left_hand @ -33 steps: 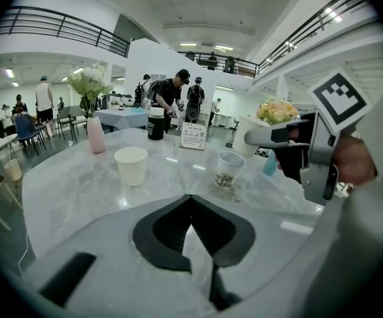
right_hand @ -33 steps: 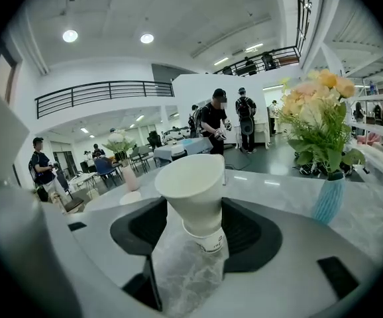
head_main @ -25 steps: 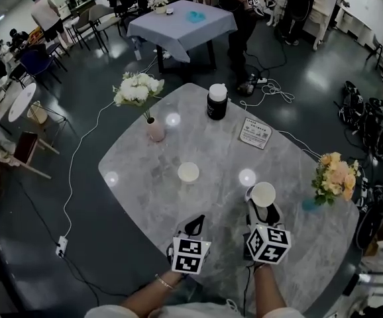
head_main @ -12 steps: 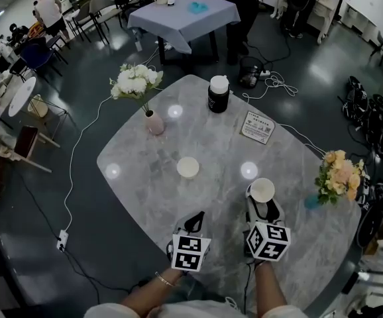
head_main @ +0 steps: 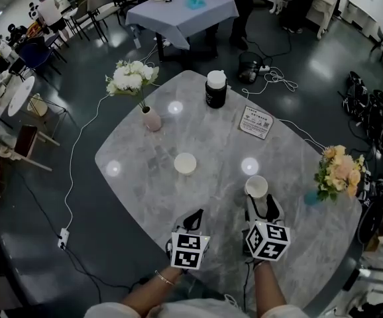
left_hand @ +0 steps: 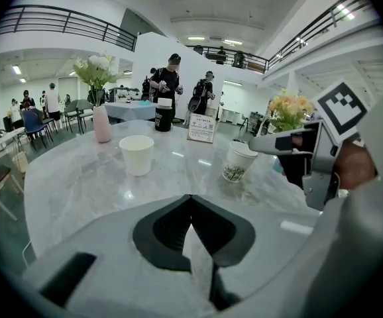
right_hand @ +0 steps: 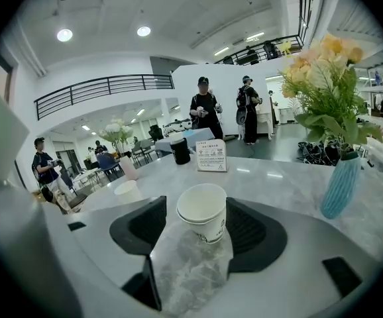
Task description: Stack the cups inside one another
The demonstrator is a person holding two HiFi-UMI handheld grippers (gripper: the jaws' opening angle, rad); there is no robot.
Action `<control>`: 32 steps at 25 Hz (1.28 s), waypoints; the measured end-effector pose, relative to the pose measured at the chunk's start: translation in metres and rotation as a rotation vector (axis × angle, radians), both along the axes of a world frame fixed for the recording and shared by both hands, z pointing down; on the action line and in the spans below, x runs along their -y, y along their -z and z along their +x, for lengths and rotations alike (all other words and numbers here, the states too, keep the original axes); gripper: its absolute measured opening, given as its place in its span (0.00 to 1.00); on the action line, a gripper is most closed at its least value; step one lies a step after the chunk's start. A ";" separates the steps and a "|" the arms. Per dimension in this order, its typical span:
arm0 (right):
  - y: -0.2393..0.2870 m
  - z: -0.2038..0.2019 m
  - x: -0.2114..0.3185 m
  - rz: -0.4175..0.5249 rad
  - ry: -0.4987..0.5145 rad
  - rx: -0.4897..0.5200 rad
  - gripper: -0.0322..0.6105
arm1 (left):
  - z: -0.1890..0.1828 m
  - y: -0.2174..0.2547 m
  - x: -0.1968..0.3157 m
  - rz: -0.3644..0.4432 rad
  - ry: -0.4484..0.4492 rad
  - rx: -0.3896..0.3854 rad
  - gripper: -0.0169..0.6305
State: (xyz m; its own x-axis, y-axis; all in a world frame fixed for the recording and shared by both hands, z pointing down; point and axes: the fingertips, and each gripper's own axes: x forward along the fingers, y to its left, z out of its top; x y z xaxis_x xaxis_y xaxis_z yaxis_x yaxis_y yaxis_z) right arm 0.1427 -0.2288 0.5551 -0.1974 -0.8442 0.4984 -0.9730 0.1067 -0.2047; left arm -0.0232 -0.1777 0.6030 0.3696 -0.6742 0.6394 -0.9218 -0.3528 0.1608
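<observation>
Right gripper view: cup (right_hand: 203, 211), print illegible, between fingers (right_hand: 259, 229)

1 white cup (head_main: 185, 163) stands upright; 1 printed cup (head_main: 256, 187) tilts, gripped in the right tongs (right_hand: 197, 222).

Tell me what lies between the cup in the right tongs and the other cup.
Nothing: in the head view only bare table separates the printed cup from the plain cup; the left gripper view shows the same.
</observation>
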 end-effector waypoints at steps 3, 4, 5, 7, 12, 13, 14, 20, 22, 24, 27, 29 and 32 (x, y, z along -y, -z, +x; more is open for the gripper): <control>0.003 0.004 -0.002 0.005 -0.010 0.002 0.42 | 0.003 0.002 -0.002 0.004 -0.003 -0.004 0.02; 0.003 0.005 -0.003 0.005 -0.013 0.001 0.42 | 0.005 0.003 -0.002 0.006 -0.005 -0.005 0.02; 0.004 0.006 -0.004 0.006 -0.016 -0.001 0.42 | 0.006 0.004 -0.003 0.009 -0.006 -0.007 0.02; 0.006 0.009 -0.007 0.007 -0.023 -0.007 0.42 | 0.007 0.006 -0.004 0.015 -0.007 -0.008 0.02; 0.015 0.010 -0.014 0.025 -0.024 -0.001 0.42 | 0.006 0.012 -0.009 0.025 -0.007 -0.007 0.02; 0.018 0.010 -0.016 0.032 -0.023 0.003 0.41 | 0.006 0.013 -0.011 0.028 -0.008 -0.008 0.02; 0.020 0.010 -0.019 0.036 -0.023 0.004 0.41 | 0.006 0.014 -0.013 0.030 -0.009 -0.008 0.02; 0.036 0.013 -0.034 0.070 -0.049 -0.013 0.25 | 0.009 0.027 -0.023 0.058 -0.024 -0.025 0.02; 0.042 0.014 -0.041 0.079 -0.058 -0.016 0.24 | 0.009 0.033 -0.026 0.069 -0.028 -0.030 0.02; 0.048 0.014 -0.051 0.083 -0.067 -0.016 0.21 | 0.010 0.038 -0.030 0.077 -0.033 -0.034 0.02; 0.059 0.014 -0.068 0.091 -0.082 -0.010 0.16 | 0.011 0.047 -0.037 0.096 -0.044 -0.041 0.02; 0.064 0.014 -0.079 0.096 -0.093 -0.012 0.13 | 0.014 0.054 -0.040 0.112 -0.056 -0.048 0.02; 0.069 0.014 -0.096 0.096 -0.106 -0.016 0.12 | 0.021 0.066 -0.043 0.136 -0.078 -0.072 0.02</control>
